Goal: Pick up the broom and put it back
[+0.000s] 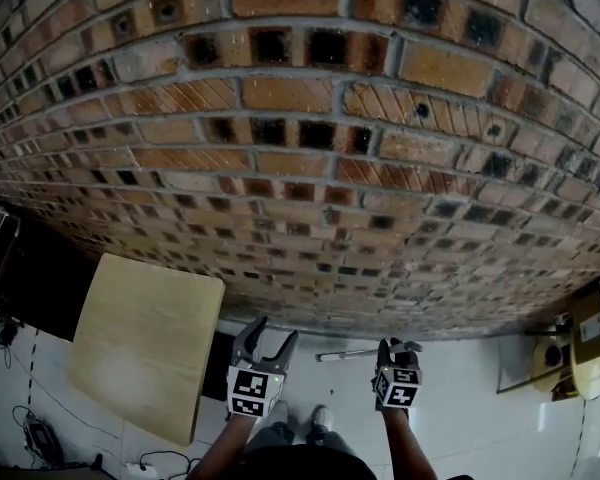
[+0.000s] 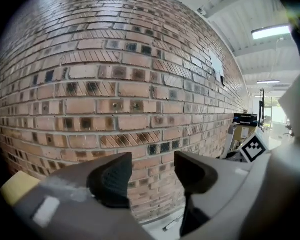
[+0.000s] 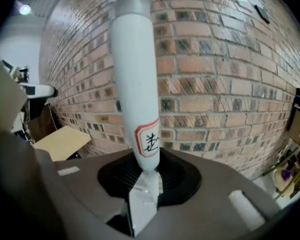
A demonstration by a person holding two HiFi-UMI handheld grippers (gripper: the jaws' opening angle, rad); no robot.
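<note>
In the right gripper view a white broom handle (image 3: 135, 84) with a red-bordered label stands upright between the black pads (image 3: 117, 176). My right gripper (image 3: 146, 179) is shut on it near the narrow lower end. The top of the handle runs out of the frame, and the broom head is not in view. In the head view the right gripper (image 1: 398, 348) is at lower right, in front of the brick wall (image 1: 300, 168); the handle cannot be made out there. My left gripper (image 1: 268, 340) is beside it on the left, open and empty. The left gripper view shows only the wall between the left gripper's (image 2: 150, 176) fingers.
A pale wooden tabletop (image 1: 145, 343) sits close to my left. A thin rod (image 1: 348, 353) lies on the white floor at the foot of the wall, and the rod (image 2: 172, 223) shows again past the left jaws. Yellow items and boxes (image 1: 580, 353) stand at far right. Cables (image 1: 35, 433) trail at lower left.
</note>
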